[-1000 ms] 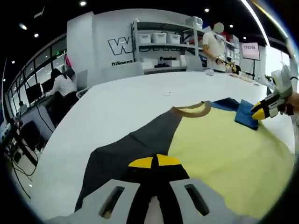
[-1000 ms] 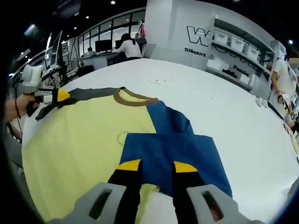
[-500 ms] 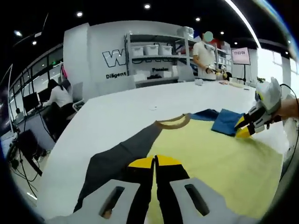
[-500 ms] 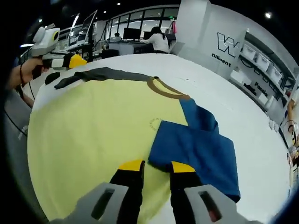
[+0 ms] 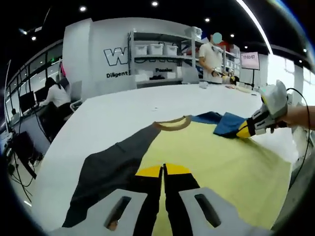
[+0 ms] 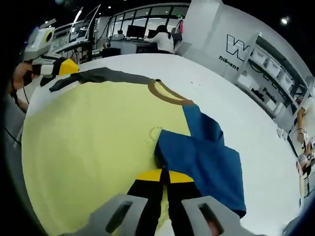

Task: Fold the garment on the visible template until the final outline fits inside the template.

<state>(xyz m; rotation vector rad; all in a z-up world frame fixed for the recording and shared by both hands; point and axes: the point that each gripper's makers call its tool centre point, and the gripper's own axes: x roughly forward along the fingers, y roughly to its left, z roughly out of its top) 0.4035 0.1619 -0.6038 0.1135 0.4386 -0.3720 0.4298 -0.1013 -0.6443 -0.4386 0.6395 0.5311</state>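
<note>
Two tongs work on one shirt (image 6: 98, 128), which lies spread on a smooth white table (image 5: 123, 108). The shirt is soft knit cloth: a pale yellow body, one dark grey sleeve (image 5: 106, 169), one blue sleeve (image 6: 206, 162), and a brown ribbed collar (image 6: 165, 93) curved like a shallow arc.

Left gripper view: the left tongs (image 5: 164, 170) have yellow tips pressed together, clamped on the shirt where the grey sleeve meets the yellow body. The grey sleeve lies flat as a long tapering wedge. Across the cloth, the right tongs are held by a hand (image 5: 298, 117) at the blue sleeve's edge.

Right gripper view: the right tongs (image 6: 164, 175) have yellow tips together, clamped on the near edge of the blue sleeve. The blue sleeve is folded inward over the yellow body, forming a rumpled, roughly square flap with a raised crease. The left tongs sit at the far end of the grey sleeve.

Background: metal shelves (image 5: 162, 54) with white bins stand against a white wall.
</note>
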